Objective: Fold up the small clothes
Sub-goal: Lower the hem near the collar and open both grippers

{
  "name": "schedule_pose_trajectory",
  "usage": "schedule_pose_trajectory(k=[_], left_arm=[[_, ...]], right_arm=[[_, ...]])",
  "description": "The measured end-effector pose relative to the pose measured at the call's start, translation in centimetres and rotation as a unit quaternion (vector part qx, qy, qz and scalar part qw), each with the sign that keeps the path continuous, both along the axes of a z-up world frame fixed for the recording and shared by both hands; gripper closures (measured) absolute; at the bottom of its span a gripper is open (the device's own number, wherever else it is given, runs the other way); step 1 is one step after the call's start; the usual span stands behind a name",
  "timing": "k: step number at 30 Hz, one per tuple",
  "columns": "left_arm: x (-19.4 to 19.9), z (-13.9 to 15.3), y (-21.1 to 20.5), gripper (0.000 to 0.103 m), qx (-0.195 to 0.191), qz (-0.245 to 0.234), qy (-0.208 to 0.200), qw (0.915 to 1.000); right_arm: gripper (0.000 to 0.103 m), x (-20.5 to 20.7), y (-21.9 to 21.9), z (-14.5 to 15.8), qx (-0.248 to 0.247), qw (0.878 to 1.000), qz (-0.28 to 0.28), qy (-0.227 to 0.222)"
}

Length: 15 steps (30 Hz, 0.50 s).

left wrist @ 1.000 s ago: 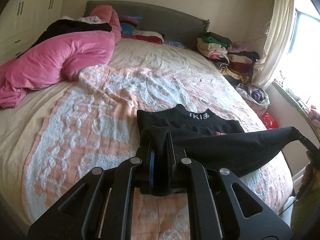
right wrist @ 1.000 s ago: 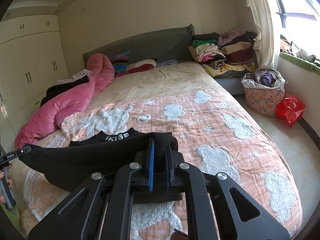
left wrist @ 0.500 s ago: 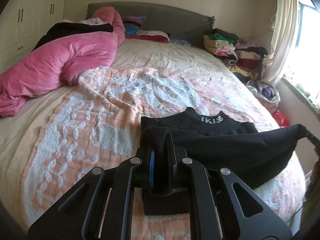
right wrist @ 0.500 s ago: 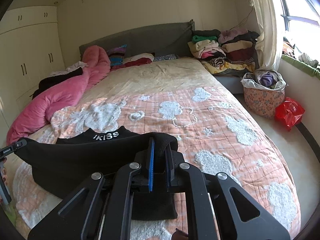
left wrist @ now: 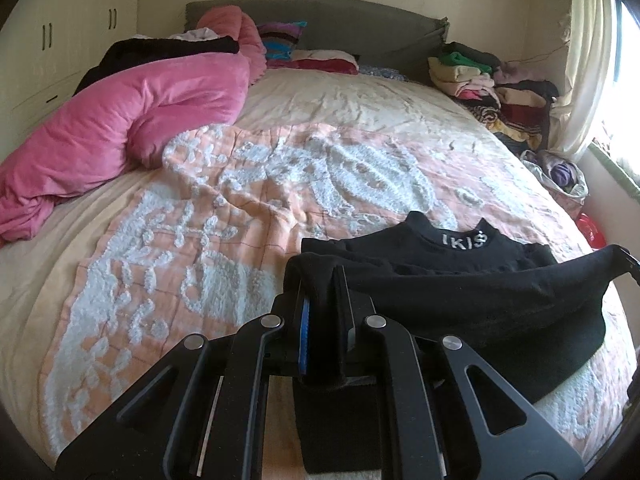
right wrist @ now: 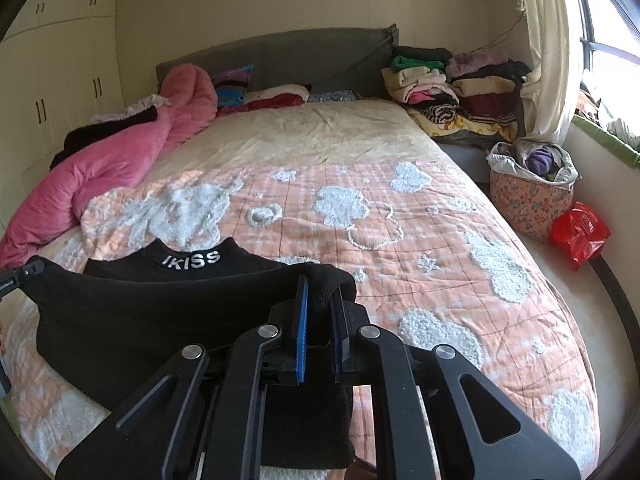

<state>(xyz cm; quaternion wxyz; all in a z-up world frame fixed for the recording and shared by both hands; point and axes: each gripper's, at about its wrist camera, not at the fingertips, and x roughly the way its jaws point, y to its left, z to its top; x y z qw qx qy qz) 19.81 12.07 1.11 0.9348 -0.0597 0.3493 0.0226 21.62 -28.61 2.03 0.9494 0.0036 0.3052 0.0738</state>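
Mid-fold: left gripper point(left wrist: 324, 312) and right gripper point(right wrist: 320, 320) each pinch the black garment's point(right wrist: 160, 308) lifted hem, lower frame; laying down remains.

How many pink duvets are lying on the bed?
1: the pink duvet lies bunched along the left side of the bed, reaching the headboard. More bedding may be hidden under it.

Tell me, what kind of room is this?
Most likely a bedroom: a big bed with a grey headboard, a pink duvet bunched on it, and built-in wardrobes along the wall.
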Motion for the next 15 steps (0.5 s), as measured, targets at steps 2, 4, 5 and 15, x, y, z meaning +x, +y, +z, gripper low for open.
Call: schedule_pose_trajectory(k=[2, 4, 5, 15], left_arm=[[0.5, -0.6, 0.0, 0.098, 0.003, 0.001, 0.004, 1.0], [0.8, -1.0, 0.0, 0.097, 0.002, 0.001, 0.007, 1.0], [1.0, -1.2, 0.0, 0.097, 0.001, 0.002, 0.008, 1.0], [-0.6, -0.5, 0.6, 0.063, -0.002, 0.017, -0.022, 0.9996]], right_arm=[[0.094, 0.7, 0.2, -0.5, -0.003, 1.0, -0.002, 0.008], [0.094, 1.4, 0.3, -1.0, -0.003, 1.0, -0.006, 0.016], [0.094, 1.8, 0.4, -1.3, -0.006, 1.0, -0.008, 0.021], [0.069, 0.9, 0.6, -2.6, -0.015, 1.0, -0.012, 0.022]])
